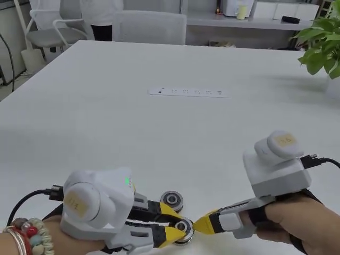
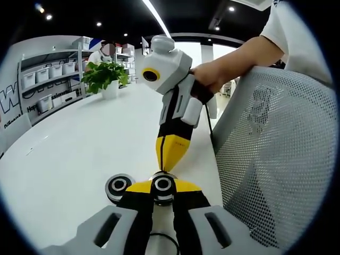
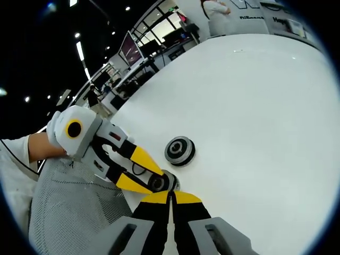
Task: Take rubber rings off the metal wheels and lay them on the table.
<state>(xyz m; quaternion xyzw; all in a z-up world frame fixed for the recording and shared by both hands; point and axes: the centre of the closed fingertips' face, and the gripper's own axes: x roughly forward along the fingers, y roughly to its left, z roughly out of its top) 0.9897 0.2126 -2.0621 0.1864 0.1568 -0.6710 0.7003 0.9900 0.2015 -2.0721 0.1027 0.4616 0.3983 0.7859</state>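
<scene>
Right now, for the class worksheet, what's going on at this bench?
A person works two handheld grippers over a white table. The left gripper clamps one metal wheel between its jaws. The right gripper, jaws closed, has its tips against that wheel. A second wheel lies free beside it, its dark rubber ring on.

Shiny metal wheels (image 1: 172, 201) wear matt black rubber rings (image 3: 168, 152) on smooth white table (image 1: 159, 133).

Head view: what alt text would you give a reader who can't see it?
Two hand-held grippers meet at a metal wheel on a white table: the left gripper clamps it, the right gripper touches it with closed jaws. A second wheel lies just behind.
</scene>
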